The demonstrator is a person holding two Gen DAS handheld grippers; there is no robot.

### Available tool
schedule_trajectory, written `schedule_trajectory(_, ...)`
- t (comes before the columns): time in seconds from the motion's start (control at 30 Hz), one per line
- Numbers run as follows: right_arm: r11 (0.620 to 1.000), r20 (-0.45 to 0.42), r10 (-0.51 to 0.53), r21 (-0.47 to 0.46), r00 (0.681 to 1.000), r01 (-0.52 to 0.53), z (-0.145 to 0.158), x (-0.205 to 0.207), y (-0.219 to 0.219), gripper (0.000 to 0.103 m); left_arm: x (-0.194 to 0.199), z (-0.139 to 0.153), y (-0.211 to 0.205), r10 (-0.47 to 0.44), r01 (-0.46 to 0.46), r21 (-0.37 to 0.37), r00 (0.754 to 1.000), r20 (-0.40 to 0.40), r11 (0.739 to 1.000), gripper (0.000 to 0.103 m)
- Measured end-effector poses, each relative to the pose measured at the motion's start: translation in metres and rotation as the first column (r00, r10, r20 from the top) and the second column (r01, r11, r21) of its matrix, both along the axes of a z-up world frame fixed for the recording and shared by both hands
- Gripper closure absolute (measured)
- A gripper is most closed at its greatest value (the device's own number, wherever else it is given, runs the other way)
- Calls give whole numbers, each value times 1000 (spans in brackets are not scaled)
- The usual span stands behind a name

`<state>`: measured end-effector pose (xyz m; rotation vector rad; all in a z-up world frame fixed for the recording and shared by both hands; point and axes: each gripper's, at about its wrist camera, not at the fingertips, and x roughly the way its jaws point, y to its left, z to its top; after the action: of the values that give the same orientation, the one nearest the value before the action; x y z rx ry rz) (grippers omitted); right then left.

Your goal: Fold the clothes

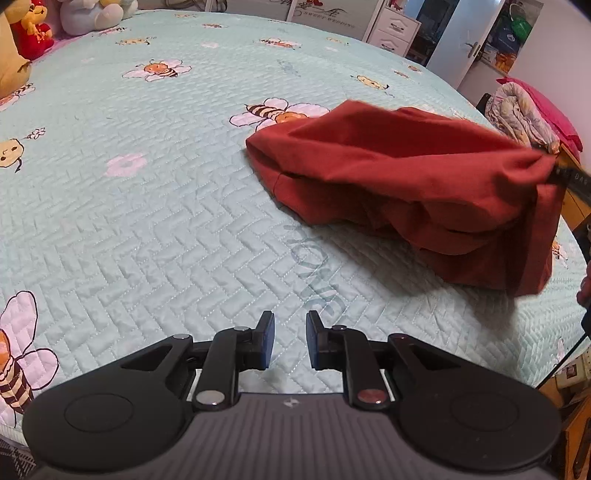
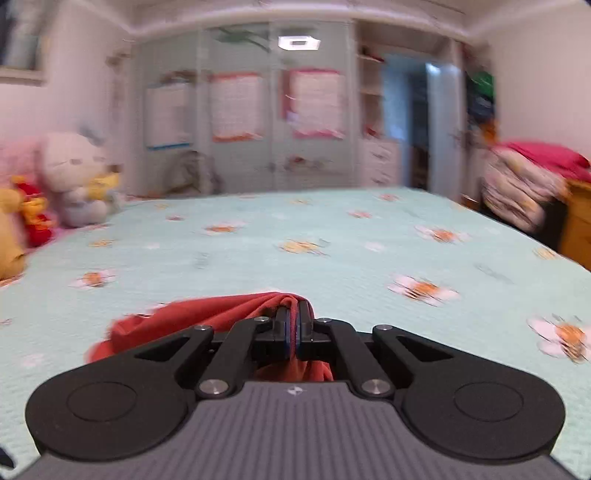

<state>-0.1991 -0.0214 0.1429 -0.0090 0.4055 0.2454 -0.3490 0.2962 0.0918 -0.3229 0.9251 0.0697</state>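
Observation:
A rust-red garment lies bunched on the pale green bee-print quilt at the right side of the left wrist view. Its right end is lifted and pinched by my right gripper, whose black tip shows at the frame edge. In the right wrist view that gripper is shut on a fold of the red cloth, which hangs off to the left and below the fingers. My left gripper hovers open over bare quilt, well short of the garment and holding nothing.
Plush toys sit at the bed's far left corner. A pile of folded bedding with a pink pillow rests on wooden furniture by the right edge. White wardrobes and a doorway stand beyond the bed.

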Motion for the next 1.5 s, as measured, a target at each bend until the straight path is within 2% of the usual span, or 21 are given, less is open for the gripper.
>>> schedule_trajectory(0.07,998,-79,-36,-44,996,32,-15,7,-8,99,1,-2,0,1,-1,-1,1000,-6,1000,85)
schedule_trajectory(0.13,995,-191,-28,-97,981,10,-35,8,-10,87,2,-4,0,1,-1,-1,1000,-13,1000,85)
schedule_trajectory(0.2,997,-246,14,-67,969,-32,-50,-2,-15,79,4,-6,-1,1,-1,-1,1000,-21,1000,85)
schedule_trajectory(0.3,997,-231,63,-35,971,-73,-48,-27,-19,70,7,-7,-3,1,0,4,1000,-25,1000,85)
schedule_trajectory(0.33,996,-204,73,-37,976,-82,-42,-35,-18,69,8,-7,-4,0,0,6,1000,-26,1000,85)
schedule_trajectory(0.43,987,-89,137,-73,987,-143,-14,-56,-6,54,11,-8,-7,4,-4,18,1000,-25,1000,79)
schedule_trajectory(0.5,953,-13,256,-162,967,-255,1,-71,14,28,12,-10,-9,13,-13,19,999,-34,1000,76)
schedule_trajectory(0.53,926,14,321,-216,947,-311,4,-78,28,26,13,-12,-10,14,-14,17,999,-42,1000,76)
schedule_trajectory(0.6,853,32,444,-322,895,-412,-4,-88,61,25,15,-14,-13,11,-10,17,998,-58,1000,76)
schedule_trajectory(0.67,772,5,527,-420,850,-476,-22,-91,93,25,16,-14,-16,6,-4,26,998,-67,1000,76)
schedule_trajectory(0.73,707,-29,552,-513,833,-486,-45,-88,118,27,16,-11,-17,8,-5,42,998,-65,999,74)
schedule_trajectory(0.8,693,-32,536,-554,844,-461,-60,-78,129,31,16,-10,-16,19,-16,53,998,-66,998,71)
schedule_trajectory(0.83,701,-37,520,-553,853,-451,-64,-71,129,38,16,-9,-15,25,-22,58,998,-66,998,71)
schedule_trajectory(0.87,719,-49,499,-534,865,-445,-63,-64,126,60,17,-9,-15,31,-27,60,997,-67,998,71)
schedule_trajectory(0.9,744,-61,474,-505,879,-436,-60,-55,120,76,18,-10,-15,35,-31,62,997,-70,998,71)
schedule_trajectory(0.93,780,-63,438,-469,897,-414,-56,-45,110,102,19,-11,-15,39,-34,64,997,-73,997,71)
schedule_trajectory(1.03,872,-30,298,-398,954,-285,-41,-24,71,100,22,-13,-17,34,-28,67,996,-84,997,71)
schedule_trajectory(1.1,909,-24,199,-370,980,-194,-36,-10,43,99,24,-15,-22,22,-15,72,995,-92,997,71)
schedule_trajectory(1.17,925,-44,103,-363,994,-112,-40,6,19,99,25,-17,-27,8,0,79,995,-97,997,71)
schedule_trajectory(1.43,967,-127,8,-252,992,-40,-62,18,-10,92,31,-15,-43,-32,43,122,995,-94,992,69)
schedule_trajectory(1.5,984,-131,22,-171,991,-44,-55,8,-19,79,35,-12,-44,-32,43,131,996,-80,990,69)
